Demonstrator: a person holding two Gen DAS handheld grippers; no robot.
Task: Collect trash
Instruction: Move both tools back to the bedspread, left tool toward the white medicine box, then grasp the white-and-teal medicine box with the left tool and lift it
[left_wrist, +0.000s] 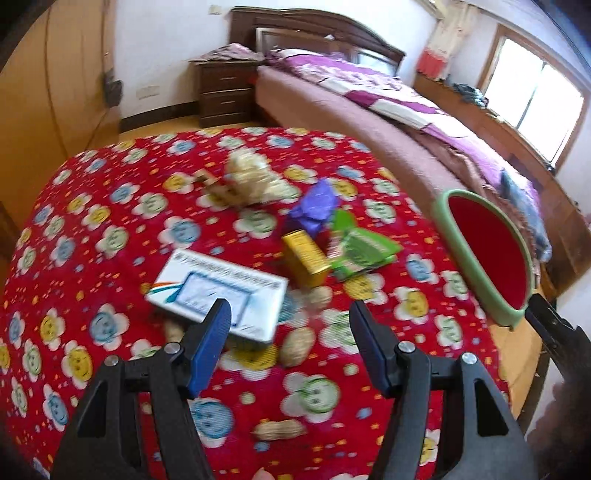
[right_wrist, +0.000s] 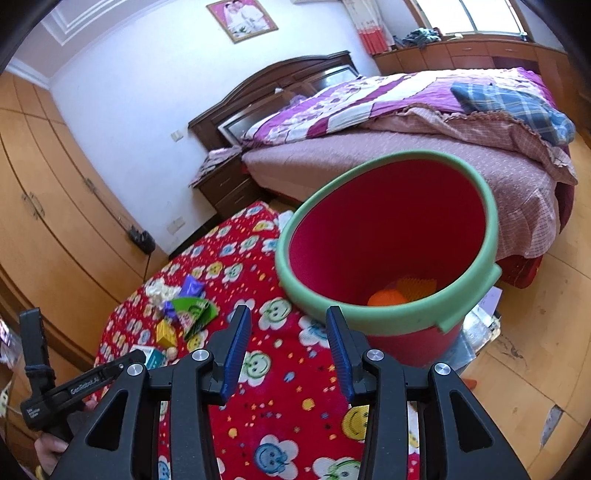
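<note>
Not much looks done yet, tbh. Most of the trash is still spread over the cloth (left_wrist: 92, 229), roughly mid-surface.

Going left to right in the left wrist view: a white box (left_wrist: 218, 295) is seen nearest the left gripper (left_wrist: 290, 317), partly hidden behind its left finger. A few peanuts (left_wrist: 297, 347) are scattered around the near edge. Farther back a pale crumpled wad (left_wrist: 251, 177) is lying, then a yellow box (left_wrist: 304, 260), a purple wrapper (left_wrist: 314, 210) and a green packet (left_wrist: 360, 251), all bunched close together. The bin (left_wrist: 480, 258) is parked at the right edge.

The left gripper's jaws are spread wide and nothing is held; it's hovering over the white box and peanuts. The right gripper (right_wrist: 290, 350) is also parted with nothing between the fingers, aimed at the bin's near rim.

Inside the bin, something orange (right_wrist: 388, 297) can be made out at the bottom, so maybe a piece or two has been collected. Everything else is left to be picked up.
</note>
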